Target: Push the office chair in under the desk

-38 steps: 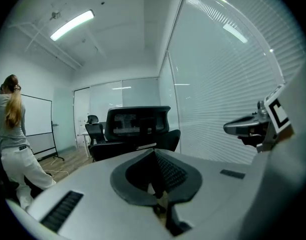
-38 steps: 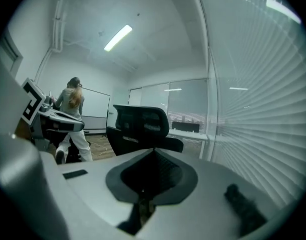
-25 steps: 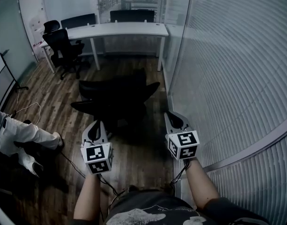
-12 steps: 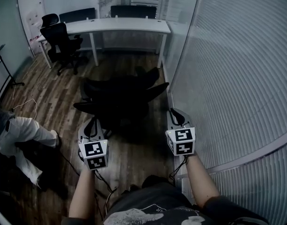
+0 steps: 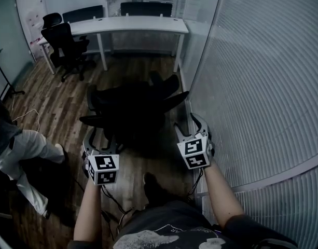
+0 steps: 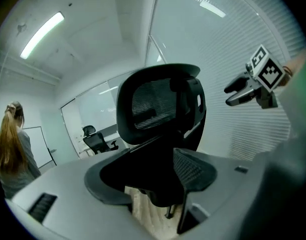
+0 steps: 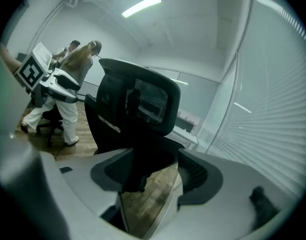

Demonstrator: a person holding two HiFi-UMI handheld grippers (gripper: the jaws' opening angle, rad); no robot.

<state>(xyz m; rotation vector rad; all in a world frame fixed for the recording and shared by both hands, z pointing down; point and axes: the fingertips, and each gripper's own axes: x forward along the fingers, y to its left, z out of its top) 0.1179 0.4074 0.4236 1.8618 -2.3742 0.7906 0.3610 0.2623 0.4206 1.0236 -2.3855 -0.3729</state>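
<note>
The black office chair (image 5: pixel 132 110) stands in the middle of the wood floor with its back towards me, well short of the white desk (image 5: pixel 130 26) at the far wall. My left gripper (image 5: pixel 100 141) is just behind the chair's left side. My right gripper (image 5: pixel 188 124) is behind its right side. Both pairs of jaws are opening, and neither pair touches anything. In the left gripper view the mesh headrest (image 6: pixel 157 104) rises beyond the left gripper (image 6: pixel 150 176). In the right gripper view the chair back (image 7: pixel 138 109) stands ahead of the right gripper (image 7: pixel 155 174).
A glass wall with blinds (image 5: pixel 262 87) runs close along the right. A second black chair (image 5: pixel 63 43) stands at the desk's left end. A person (image 5: pixel 21 149) stands at the left, and cables (image 5: pixel 29 118) trail over the floor there.
Both grippers' jaws have gone from shut to open. The grippers have shifted slightly, the right one towards the chair, and my foot has stepped into view below.
</note>
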